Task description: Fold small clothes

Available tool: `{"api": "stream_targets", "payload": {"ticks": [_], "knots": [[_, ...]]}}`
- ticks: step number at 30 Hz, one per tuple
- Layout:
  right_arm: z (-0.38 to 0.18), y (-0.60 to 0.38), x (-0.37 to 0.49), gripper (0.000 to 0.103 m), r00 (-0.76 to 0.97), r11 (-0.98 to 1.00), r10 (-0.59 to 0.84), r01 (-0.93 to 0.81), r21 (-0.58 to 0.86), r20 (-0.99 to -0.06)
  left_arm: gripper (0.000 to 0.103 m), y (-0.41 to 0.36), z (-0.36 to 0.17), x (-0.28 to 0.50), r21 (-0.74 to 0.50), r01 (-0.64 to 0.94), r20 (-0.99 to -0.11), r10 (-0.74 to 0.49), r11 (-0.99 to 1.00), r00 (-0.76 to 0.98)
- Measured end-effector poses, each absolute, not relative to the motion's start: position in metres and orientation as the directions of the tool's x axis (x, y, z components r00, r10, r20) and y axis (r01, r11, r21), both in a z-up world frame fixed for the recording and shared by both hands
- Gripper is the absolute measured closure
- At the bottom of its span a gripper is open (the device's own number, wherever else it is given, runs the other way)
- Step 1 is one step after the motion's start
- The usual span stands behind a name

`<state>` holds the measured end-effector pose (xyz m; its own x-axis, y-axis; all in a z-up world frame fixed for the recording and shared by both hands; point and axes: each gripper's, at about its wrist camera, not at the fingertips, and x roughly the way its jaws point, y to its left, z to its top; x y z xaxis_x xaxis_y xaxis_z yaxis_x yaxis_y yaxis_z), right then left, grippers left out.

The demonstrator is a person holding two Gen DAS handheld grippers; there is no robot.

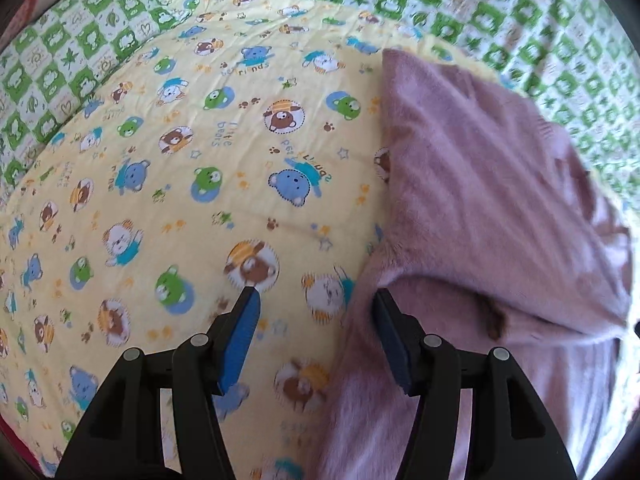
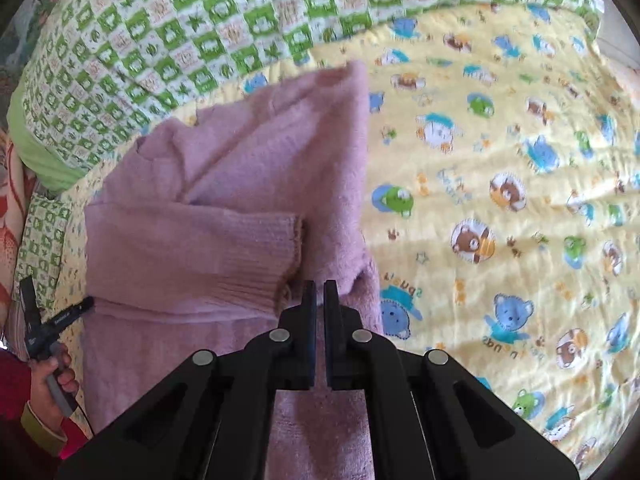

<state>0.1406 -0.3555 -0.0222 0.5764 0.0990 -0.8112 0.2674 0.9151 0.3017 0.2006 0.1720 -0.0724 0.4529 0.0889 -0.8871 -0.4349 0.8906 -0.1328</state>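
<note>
Left wrist view: left hand-held gripper [image 1: 316, 296] standing fairly wide, blue-padded fingers [image 1: 240, 344] apart with nothing clamped between them, poised over the seam where a mauve sweater [image 1: 480, 184] meets the yellow bear-print blanket [image 1: 180, 152]. Sweater lying on the right of this view on the bed, fuzzy and soft-napped, one panel already turned over itself to leave a long straight folded edge and a rounded roll near the right finger. Blanket thin, quilted, faintly creased; beyond it a green-and-white checked quilt [image 1: 520, 12]. Right wrist view: right hand-held gripper [image 2: 319, 288] pinched shut, tips down in the mauve knit; whether any cloth is caught between them cannot be told. Ribbed cuff [image 2: 256, 256] of a sleeve folded across the body, its rib tighter and coarser than the plush front; a triangular flap rising toward the checked quilt. At the lower left edge, a hand [image 2: 54, 376] in a red sleeve gripping a grey handle. Judged progress: roughly midway, with one sleeve and one side brought in, the shape lumpy and uneven, further folding and a final flattening apparently left to do.
</note>
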Motion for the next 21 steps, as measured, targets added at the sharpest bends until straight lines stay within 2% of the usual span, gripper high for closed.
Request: {"api": "stream_targets", "payload": {"ticks": [4,8,11,14,16,21], "knots": [[-0.007,-0.345,0.145,0.099,0.628,0.904,0.150,0.225,0.363,-0.763,0.046,0.167,-0.040,0.189,-0.224,-0.398,-0.844,0.027,0.890,0.536],[-0.011,-0.318,0.169,0.099,0.617,0.901,0.234,0.152,0.405,-0.751,0.045,0.144,-0.025,0.216,-0.299,-0.303,-0.805,-0.069,0.905,0.589],[-0.027,-0.296,0.190,0.099,0.584,0.904,0.269,0.121,0.411,-0.766,0.045,0.121,-0.034,0.243,-0.273,-0.256,-0.816,-0.082,0.927,0.572],[-0.047,-0.289,0.205,0.099,0.547,0.896,0.289,0.135,0.424,-0.786,0.047,0.117,-0.063,0.264,-0.205,-0.277,-0.868,-0.043,0.939,0.494],[-0.057,-0.295,0.208,0.099,0.535,0.902,0.258,0.165,0.399,-0.805,0.054,0.122,-0.076,0.264,-0.177,-0.300,-0.889,-0.022,0.937,0.457],[-0.055,-0.328,0.195,0.099,0.563,0.886,0.205,0.241,0.397,-0.800,0.058,0.127,-0.072,0.255,-0.182,-0.284,-0.886,-0.032,0.941,0.463]]}}
